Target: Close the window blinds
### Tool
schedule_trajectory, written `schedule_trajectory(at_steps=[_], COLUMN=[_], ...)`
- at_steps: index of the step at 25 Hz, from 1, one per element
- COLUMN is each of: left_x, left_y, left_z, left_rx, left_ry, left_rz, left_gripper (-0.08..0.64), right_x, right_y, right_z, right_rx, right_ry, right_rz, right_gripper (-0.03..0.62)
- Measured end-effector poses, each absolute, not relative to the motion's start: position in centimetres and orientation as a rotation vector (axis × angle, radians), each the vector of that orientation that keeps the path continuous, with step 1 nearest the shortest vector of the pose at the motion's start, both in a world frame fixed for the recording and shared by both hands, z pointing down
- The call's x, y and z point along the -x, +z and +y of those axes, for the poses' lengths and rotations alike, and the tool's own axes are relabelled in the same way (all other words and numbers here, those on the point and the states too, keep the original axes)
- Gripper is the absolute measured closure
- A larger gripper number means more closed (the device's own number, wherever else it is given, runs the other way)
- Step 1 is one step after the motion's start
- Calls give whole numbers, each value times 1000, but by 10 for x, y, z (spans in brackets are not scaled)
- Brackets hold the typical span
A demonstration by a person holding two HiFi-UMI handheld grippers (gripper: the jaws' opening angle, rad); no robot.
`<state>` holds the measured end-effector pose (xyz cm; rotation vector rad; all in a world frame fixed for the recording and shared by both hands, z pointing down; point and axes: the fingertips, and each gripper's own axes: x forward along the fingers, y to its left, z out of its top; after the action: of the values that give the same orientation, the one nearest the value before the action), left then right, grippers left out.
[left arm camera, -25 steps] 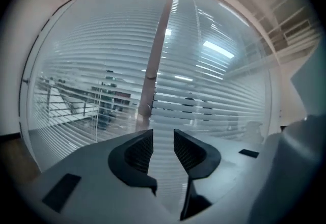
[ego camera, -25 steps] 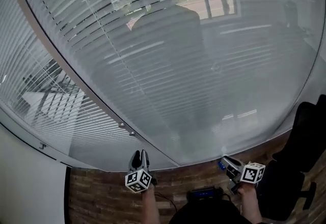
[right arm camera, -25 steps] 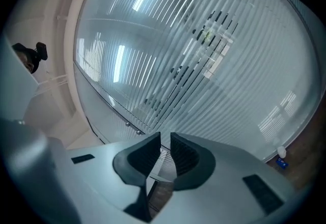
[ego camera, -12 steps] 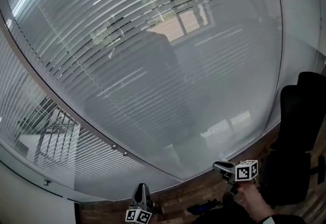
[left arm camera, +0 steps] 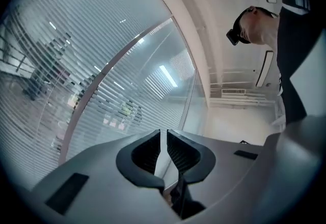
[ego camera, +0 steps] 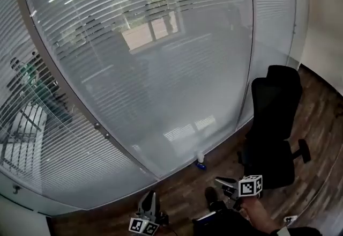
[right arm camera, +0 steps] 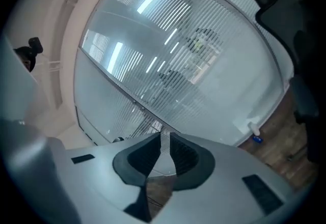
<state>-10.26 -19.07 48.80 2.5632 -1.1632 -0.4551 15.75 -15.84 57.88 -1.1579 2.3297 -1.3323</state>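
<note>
While thin slats (ego camera: 134, 20) line the glass (ego camera: 214, 101), the left gripper (left arm camera: 164, 135) has just been closing, ribbed fingers (left arm camera: 146, 151) barely parted, empty. Right gripper (right arm camera: 165, 139): same narrow, empty gap

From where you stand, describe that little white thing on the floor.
Follow the glass wall with slatted blinds down to the brown wooden floor. At its foot, left of the black office chair, sits a small white object, blue at one end.

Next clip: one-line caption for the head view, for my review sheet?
Blinds behind a glass wall, a black office chair on the wooden floor at right.
</note>
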Motion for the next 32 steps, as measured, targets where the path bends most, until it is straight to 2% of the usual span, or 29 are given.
schedule_trajectory(at_steps=[5,13,22,26,32], left_x=[101,105,10,-1,4], left_y=[490,478,447,439,402], left_z=[-146,-106,-12,52,74], left_rx=[-2555,-2573,-2658,-2652,-2718], left_ry=[-546,-574,-403,-246,-263], left_rz=[-1076,-1097,-1094,-1191,-1262], left_gripper=[514,514,514,514,514], right_x=[-177,-142,-218,-216,-247], right_y=[567,523,546,546,521], right_z=[-97,-81,5,39,49], right_rx=[1309,1195,1106,965,993], right_ry=[-1363,-1234,-1297,-1289,-1197], right_rz=[2302,2486,2391,2447,2398], right_gripper=[532,532,532,532,532])
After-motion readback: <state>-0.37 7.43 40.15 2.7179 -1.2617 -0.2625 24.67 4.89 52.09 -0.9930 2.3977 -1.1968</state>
